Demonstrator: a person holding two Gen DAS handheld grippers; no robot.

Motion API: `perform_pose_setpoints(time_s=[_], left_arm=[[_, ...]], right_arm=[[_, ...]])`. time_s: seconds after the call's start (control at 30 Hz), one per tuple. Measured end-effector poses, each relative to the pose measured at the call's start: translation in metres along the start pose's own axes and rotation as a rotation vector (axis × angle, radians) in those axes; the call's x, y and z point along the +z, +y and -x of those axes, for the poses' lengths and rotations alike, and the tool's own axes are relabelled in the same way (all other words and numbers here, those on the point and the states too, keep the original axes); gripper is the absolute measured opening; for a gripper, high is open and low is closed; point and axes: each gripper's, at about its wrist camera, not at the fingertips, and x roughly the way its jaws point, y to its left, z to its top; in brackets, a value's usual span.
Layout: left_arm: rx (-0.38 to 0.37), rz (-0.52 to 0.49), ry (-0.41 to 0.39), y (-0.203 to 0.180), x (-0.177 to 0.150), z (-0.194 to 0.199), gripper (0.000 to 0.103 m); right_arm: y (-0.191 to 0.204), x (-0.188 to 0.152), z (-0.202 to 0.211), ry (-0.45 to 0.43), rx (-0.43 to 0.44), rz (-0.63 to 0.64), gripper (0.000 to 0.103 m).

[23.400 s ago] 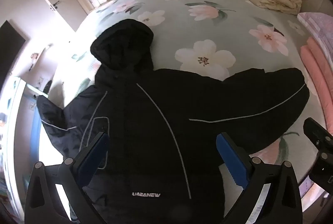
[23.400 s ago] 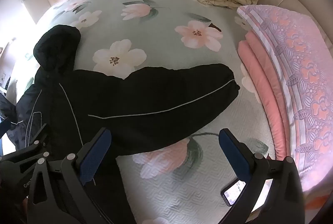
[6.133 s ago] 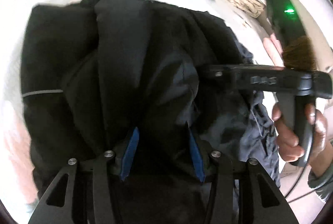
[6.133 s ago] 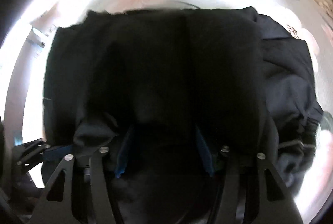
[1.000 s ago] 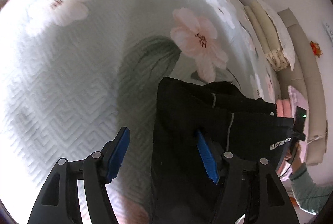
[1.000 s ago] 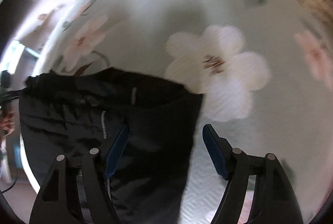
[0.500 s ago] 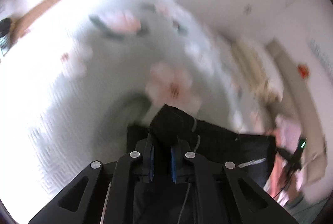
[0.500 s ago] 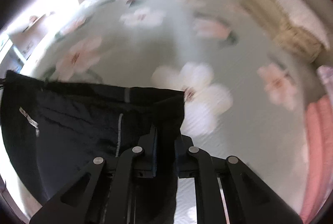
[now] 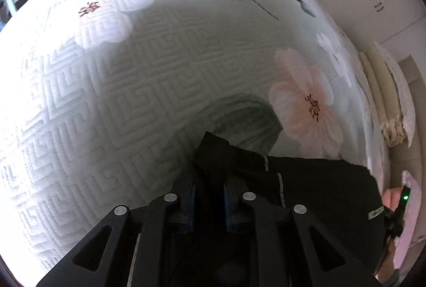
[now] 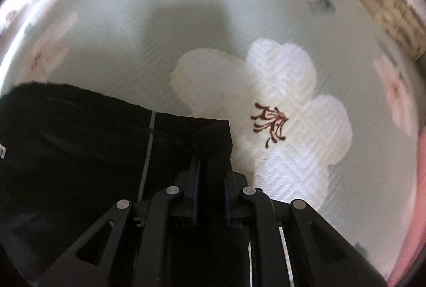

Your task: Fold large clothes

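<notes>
A black jacket, folded into a flat bundle with thin grey piping, lies on the flowered bedspread. My left gripper pinches the bundle's left corner, which sticks up between the blue pads; its jaws are opening slightly while the pads still press the cloth. In the right wrist view the jacket spreads to the left, and my right gripper is shut on its right corner. Both grippers point steeply down at the bed.
The pale green bedspread stretches ahead of both grippers. Folded cream quilts lie at the far right, and a pink blanket lines the right edge. A person's hand holds the other gripper beside the jacket.
A second ago both grippers stood open around the jacket's corners. They shut on the corners, rose with the cloth, and now sit lower and closer to the bedspread.
</notes>
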Motion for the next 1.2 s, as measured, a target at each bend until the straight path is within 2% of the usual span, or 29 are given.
perform_pose_setpoints(time_s=[0.07,0.1,0.13,0.17,0.2,0.27,0.33,0.4,0.47,0.53,0.6,0.67,0.77,0.8,0.87,0.93,1.0,1.07,1.13,1.2], left_arm=[[-0.04,0.019,-0.001,0.006,0.001,0.003,0.022],[-0.055,0.03,0.0,0.011,0.002,0.008,0.032],[-0.063,0.052,-0.001,0.016,0.005,0.014,0.041],[-0.064,0.081,-0.014,0.022,0.006,0.024,0.059],[-0.075,0.093,-0.027,0.029,0.008,0.033,0.067],[-0.101,0.092,-0.039,0.036,0.01,0.053,0.067],[-0.046,0.053,-0.07,0.035,0.011,0.082,0.067],[-0.001,0.042,-0.116,0.037,0.013,0.104,0.065],[0.008,0.077,-0.147,0.043,0.016,0.124,0.063],[-0.017,0.074,-0.163,0.035,0.011,0.142,0.063],[-0.048,0.009,-0.167,0.008,-0.004,0.159,0.063],[-0.084,-0.086,-0.207,-0.035,-0.033,0.175,0.063],[-0.111,-0.192,-0.22,-0.094,-0.085,0.176,0.064],[-0.116,-0.228,-0.219,-0.112,-0.105,0.171,0.064],[-0.077,-0.286,-0.208,-0.143,-0.138,0.152,0.064],[-0.008,-0.361,-0.184,-0.162,-0.174,0.128,0.064],[0.113,-0.396,-0.104,-0.165,-0.197,0.083,0.063],[0.161,-0.385,-0.112,-0.157,-0.203,0.061,0.066],[0.149,-0.332,-0.103,-0.149,-0.197,0.05,0.066],[0.17,-0.346,-0.098,-0.155,-0.195,0.048,0.067]], right_arm=[[-0.001,0.002,-0.001,0.01,0.0,-0.007,0.017],[-0.004,0.003,-0.001,0.017,0.003,-0.018,0.018],[-0.007,0.004,0.001,0.018,0.005,-0.026,0.026],[-0.014,0.005,0.004,0.026,0.001,-0.042,0.042],[-0.023,0.007,0.007,0.034,0.003,-0.067,0.048],[-0.038,0.007,0.019,0.033,0.059,-0.12,0.051],[-0.053,0.002,0.045,0.004,0.104,-0.173,0.051],[-0.058,-0.002,0.074,-0.042,0.111,-0.186,0.056],[-0.057,-0.008,0.101,-0.081,0.1,-0.175,0.057],[-0.048,-0.015,0.129,-0.105,0.131,-0.16,0.057],[-0.025,-0.026,0.156,-0.128,0.18,-0.122,0.057],[0.003,-0.037,0.175,-0.148,0.208,-0.077,0.057],[0.062,-0.051,0.196,-0.179,0.283,0.003,0.057],[0.081,-0.055,0.195,-0.172,0.303,0.026,0.057],[0.109,-0.064,0.182,-0.158,0.321,0.067,0.053],[0.139,-0.076,0.158,-0.115,0.3,0.117,0.049],[0.164,-0.092,0.12,-0.06,0.242,0.162,0.049],[0.174,-0.101,0.094,-0.044,0.221,0.175,0.049],[0.167,-0.098,0.083,-0.027,0.27,0.119,0.048],[0.165,-0.096,0.079,-0.022,0.291,0.107,0.047]])
